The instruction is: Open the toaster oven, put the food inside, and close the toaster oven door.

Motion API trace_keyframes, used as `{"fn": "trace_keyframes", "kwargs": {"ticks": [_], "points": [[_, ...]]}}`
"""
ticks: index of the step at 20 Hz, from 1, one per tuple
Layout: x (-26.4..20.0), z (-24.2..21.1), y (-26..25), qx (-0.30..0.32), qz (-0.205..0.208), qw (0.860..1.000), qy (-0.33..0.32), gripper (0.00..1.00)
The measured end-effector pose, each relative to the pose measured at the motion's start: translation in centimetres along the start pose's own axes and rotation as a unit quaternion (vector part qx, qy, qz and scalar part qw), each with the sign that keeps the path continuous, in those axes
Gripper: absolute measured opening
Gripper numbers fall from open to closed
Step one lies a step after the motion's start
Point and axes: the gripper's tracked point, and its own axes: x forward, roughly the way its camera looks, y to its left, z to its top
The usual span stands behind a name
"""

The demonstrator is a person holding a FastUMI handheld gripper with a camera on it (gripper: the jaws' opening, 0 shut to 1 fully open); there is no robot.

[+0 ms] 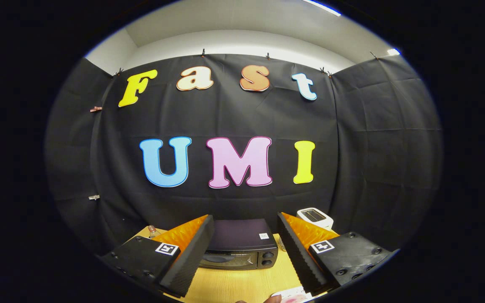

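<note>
Dark oven (242, 246) sits dead ahead on the far side of the wooden bench (242, 286), door shut and facing us, long axis left-right, framed between the wide-open, empty fingers of the hand-held gripper (244, 256).

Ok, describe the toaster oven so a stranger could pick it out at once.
On the light wooden table against the black cloth wall, look between the open gripper's fingers. The toaster oven is the dark box with a closed glass door and two knobs; the white appliance behind it is smaller.
</note>
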Motion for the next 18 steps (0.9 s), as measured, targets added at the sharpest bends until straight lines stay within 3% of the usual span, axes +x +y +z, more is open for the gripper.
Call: {"fn": "trace_keyframes", "kwargs": {"ticks": [7,12,18], "points": [[2.7,-5.4,3.2,0.009,0.017,0.998,0.054,0.97],[7.3,-14.0,6.1,0.015,0.027,0.99,0.137,0.98],[12.6,-22.1,8.2,0.007,0.01,0.977,0.211,0.99]]}}
